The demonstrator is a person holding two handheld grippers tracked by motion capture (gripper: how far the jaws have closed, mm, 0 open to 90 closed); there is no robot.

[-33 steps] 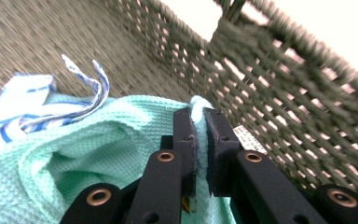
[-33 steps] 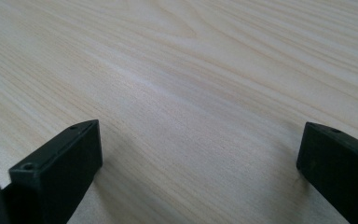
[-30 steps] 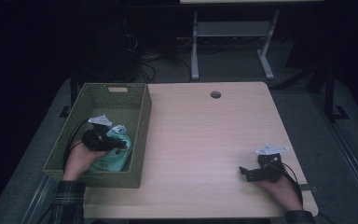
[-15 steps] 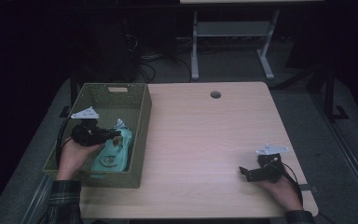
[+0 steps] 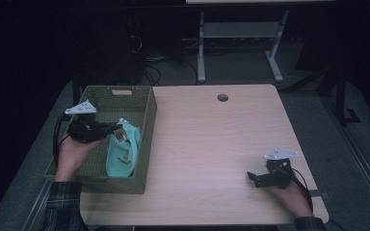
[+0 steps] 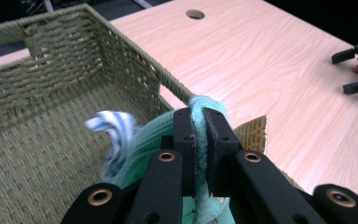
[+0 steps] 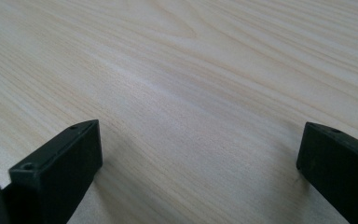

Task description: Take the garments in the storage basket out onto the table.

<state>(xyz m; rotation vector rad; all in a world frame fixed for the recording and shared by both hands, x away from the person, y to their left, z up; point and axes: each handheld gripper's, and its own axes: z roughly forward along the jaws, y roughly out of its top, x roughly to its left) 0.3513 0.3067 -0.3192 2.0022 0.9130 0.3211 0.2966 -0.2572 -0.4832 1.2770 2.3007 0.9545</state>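
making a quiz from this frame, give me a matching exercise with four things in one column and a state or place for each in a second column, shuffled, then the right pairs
Things:
1. left gripper
2. right gripper
3. teal cloth
4. woven basket

States or places:
A. jaws wide apart, low over bare wood
B. stands at the table's left side
C. jaws shut on fabric
D. hangs from a gripper, its lower part inside the basket

Right pairs: 1-C, 2-A, 3-D, 4-B
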